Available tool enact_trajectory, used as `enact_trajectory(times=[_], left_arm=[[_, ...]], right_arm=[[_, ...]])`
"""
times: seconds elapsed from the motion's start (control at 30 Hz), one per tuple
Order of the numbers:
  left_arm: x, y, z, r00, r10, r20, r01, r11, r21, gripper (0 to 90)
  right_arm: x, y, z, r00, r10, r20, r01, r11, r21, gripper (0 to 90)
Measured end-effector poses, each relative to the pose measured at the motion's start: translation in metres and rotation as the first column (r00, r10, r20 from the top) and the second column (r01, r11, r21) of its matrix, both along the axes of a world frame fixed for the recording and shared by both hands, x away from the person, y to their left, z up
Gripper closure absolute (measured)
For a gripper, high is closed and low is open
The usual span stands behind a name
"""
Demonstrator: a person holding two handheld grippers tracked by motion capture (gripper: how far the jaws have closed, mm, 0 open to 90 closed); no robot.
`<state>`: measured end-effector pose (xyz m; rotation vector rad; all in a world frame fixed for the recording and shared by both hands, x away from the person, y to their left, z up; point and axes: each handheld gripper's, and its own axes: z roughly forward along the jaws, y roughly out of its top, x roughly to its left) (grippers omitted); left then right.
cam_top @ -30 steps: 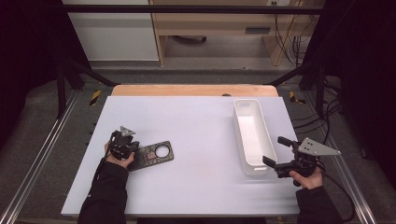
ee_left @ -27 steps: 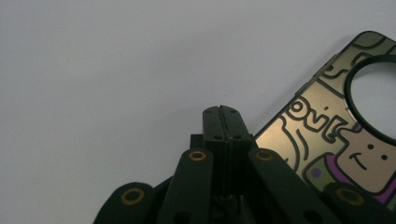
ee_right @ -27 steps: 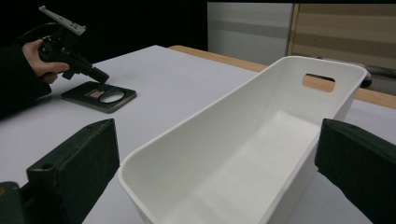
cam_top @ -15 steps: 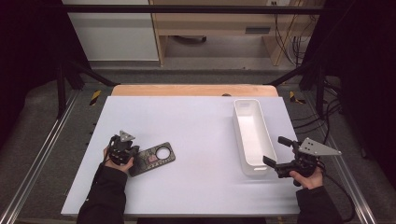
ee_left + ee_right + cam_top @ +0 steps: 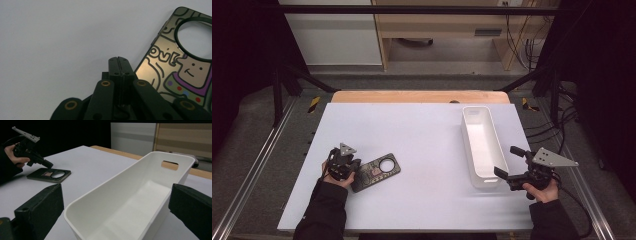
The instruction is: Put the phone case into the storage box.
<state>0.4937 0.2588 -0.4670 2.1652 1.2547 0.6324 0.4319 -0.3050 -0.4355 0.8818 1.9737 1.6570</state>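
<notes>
Two tongs are in use at the table (image 5: 422,130). The left tongs (image 5: 354,170) are pressed together with nothing between the jaws; in the left gripper view (image 5: 119,65) the closed tips rest just beside the long edge of the phone case (image 5: 180,62), possibly touching that edge. The right tongs (image 5: 508,162) are spread wide and hold nothing; in the right gripper view (image 5: 115,202) the jaws flank the near end of the white bin (image 5: 130,202) without pressing on it.

Location of the work item: the phone case (image 5: 377,171) lies flat on the table at the near left, printed side up, with its round camera cut-out toward the table's middle. The white bin (image 5: 481,145) stands well apart from it, on the right side.

Handling assessment:
- The case appears thin, light and fairly stiff, with some flex likely across the cut-out.
- Its glossy face suggests a slippery surface; a pinch across the faces may slide.
- Lying flat, it offers no raised edge. The closed jaws probably need to nudge or tip one long edge first.

Recommended hold: grip across a long side, away from the thin rim of the cut-out, with one jaw above and one below.
</notes>
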Motion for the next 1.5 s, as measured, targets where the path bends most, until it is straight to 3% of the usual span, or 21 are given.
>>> enact_trajectory(times=[0.2, 0.33, 0.43, 0.7, 0.83, 1.03, 1.5], left_arm=[[-0.002, 0.004, 0.007, 0.999, 0.006, 0.044, -0.005, 0.9992, -0.039, 83.1], [-0.004, 0.007, 0.016, 0.9962, -0.005, 0.087, 0.01, 0.9981, -0.061, 74.9], [-0.006, 0.007, 0.023, 0.9924, -0.016, 0.122, 0.023, 0.9982, -0.055, 66.4], [-0.008, 0.011, 0.035, 0.9853, -0.039, 0.167, 0.059, 0.9909, -0.12, 48.1], [-0.008, 0.011, 0.039, 0.9844, -0.058, 0.166, 0.079, 0.9892, -0.124, 39.3], [-0.008, 0.011, 0.045, 0.982, -0.086, 0.168, 0.116, 0.978, -0.173, 26.3], [-0.012, 0.008, 0.06, 0.9673, -0.142, 0.21, 0.187, 0.9596, -0.211, 2.7]], right_arm=[[0.0, 0.001, 0.0, 1.0, 0.0, -0.003, 0.0, 1.0, -0.006, 0.4], [0.0, 0.001, 0.0, 1.0, 0.0, -0.001, 0.0, 1.0, -0.005, 0.4], [0.0, 0.001, 0.0, 1.0, 0.001, -0.001, -0.001, 1.0, -0.008, 0.4], [0.001, 0.001, -0.001, 1.0, 0.002, -0.004, -0.002, 1.0, -0.011, 0.4], [0.0, 0.001, -0.001, 1.0, 0.0, -0.004, 0.0, 1.0, -0.01, 0.4], [0.001, 0.001, -0.001, 1.0, 0.002, -0.003, -0.002, 1.0, -0.01, 0.4], [0.001, 0.0, -0.001, 1.0, 0.0, 0.002, 0.0, 1.0, -0.01, 0.4]])
